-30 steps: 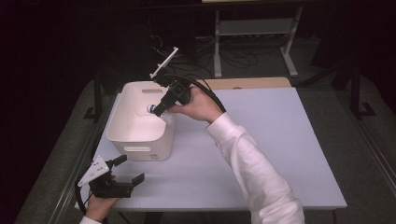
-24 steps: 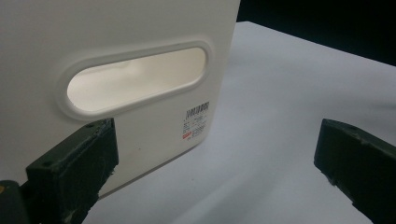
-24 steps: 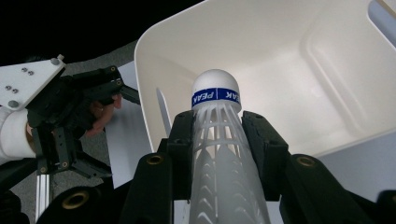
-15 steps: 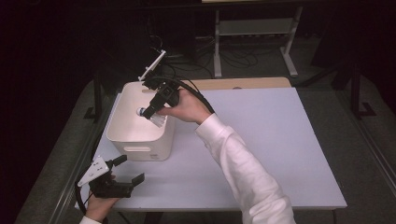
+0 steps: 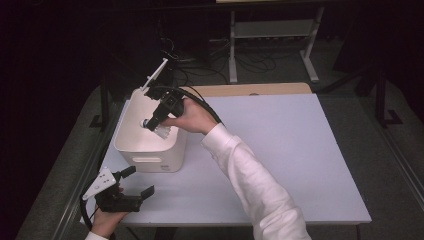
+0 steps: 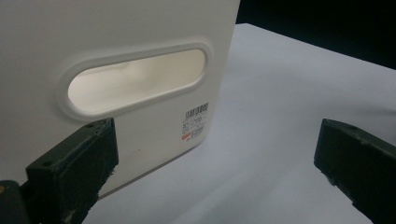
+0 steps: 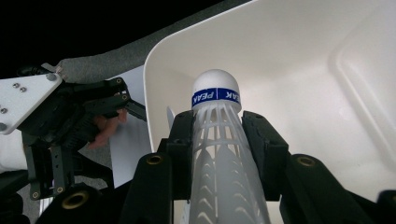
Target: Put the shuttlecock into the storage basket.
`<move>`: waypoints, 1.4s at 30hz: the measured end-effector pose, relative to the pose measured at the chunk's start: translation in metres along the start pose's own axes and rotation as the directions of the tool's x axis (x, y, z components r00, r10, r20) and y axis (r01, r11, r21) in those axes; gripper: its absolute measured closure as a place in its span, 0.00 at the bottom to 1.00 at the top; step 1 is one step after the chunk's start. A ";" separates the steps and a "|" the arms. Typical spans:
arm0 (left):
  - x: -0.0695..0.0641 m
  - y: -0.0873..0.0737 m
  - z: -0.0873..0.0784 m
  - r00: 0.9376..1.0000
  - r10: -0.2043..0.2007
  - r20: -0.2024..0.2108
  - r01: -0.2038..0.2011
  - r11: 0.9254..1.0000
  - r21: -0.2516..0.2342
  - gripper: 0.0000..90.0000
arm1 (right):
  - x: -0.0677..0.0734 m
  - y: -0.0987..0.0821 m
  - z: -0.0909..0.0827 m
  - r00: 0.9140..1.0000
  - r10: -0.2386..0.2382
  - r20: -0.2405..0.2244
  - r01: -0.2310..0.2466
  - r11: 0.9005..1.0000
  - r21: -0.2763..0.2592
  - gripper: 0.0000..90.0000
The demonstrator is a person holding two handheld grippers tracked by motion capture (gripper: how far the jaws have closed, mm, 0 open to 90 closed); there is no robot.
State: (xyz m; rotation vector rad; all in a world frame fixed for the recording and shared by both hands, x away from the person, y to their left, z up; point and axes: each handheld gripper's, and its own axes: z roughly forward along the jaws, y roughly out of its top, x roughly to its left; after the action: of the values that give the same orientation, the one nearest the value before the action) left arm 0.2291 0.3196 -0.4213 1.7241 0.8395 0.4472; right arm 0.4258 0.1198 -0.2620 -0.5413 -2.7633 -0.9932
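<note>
The right gripper [image 5: 150, 122] has moved. A moment ago it was over the far side of the white bin [image 5: 131, 155]. Now it has slid across to the middle of the opening and dipped a little lower. It holds a white shuttlecock [image 7: 217, 140] with its two black jaws pressed tight on the plastic skirt. The round cork end points down into the bin. In the high view the shuttlecock [image 5: 159, 131] hangs just inside the rim, above the bare floor of the bin. It is not touching the bottom yet.

This likely means the drop is very close. The shuttlecock is well inside the walls, so if the jaws let go it should fall in and stay there.

The left gripper [image 5: 131, 194] has not moved. It waits low at the near left corner of the table [image 5: 280, 165], just beside the bin. Its jaws stand wide apart with nothing between them.

There is some writing to read. A blue band goes around the cork of the shuttlecock, and the white letters on it say "PEAK". On the near wall of the bin, under the long oval handle hole [image 6: 137, 79], sits a small sticker [image 6: 195, 122] with a barcode and a red mark. Its words are too small to read.
</note>
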 end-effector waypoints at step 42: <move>0.000 0.000 0.000 1.000 -0.004 0.003 0.004 1.000 0.008 0.00 | -0.015 0.002 0.039 1.000 0.025 -0.006 -0.024 0.998 0.064 0.69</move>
State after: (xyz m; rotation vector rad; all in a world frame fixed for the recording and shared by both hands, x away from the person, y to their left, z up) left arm 0.2292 0.3190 -0.4211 1.7293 0.8434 0.4388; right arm 0.4399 0.1414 -0.2946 -0.5597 -2.7648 -0.8962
